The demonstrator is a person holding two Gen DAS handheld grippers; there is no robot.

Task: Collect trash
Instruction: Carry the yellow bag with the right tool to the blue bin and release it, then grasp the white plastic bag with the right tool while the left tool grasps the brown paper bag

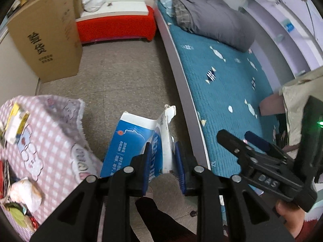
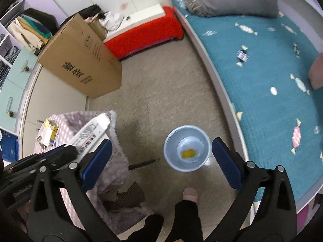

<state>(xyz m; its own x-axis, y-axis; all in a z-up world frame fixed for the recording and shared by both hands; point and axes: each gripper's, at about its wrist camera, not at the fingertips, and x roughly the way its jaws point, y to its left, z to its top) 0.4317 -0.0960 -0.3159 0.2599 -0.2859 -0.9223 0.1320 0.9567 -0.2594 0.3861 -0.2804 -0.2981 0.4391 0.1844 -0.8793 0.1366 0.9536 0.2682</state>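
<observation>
- Carton first: the left tool (image 1: 164, 159) is clamped on a torn blue-and-white carton (image 1: 139, 141), which hangs over the floor just beside the pink checked bag (image 1: 52, 133); that bag already has wrappers and small boxes in it.
- Judged from this, the step in hand is dropping the carton into the bag. Bring it over the open mouth before letting go, since the bag's soft rim sags and a drop at the edge could slide off onto the floor.
- Right tool (image 2: 161, 157) is spread wide and grips nothing, with the pale blue cup (image 2: 186, 148) standing upright on the floor between its fingers, yellow residue in its bottom.
- For that pickup, lower squarely around the cup wall, close gently so it does not crush, and keep it upright so the residue stays in.
</observation>
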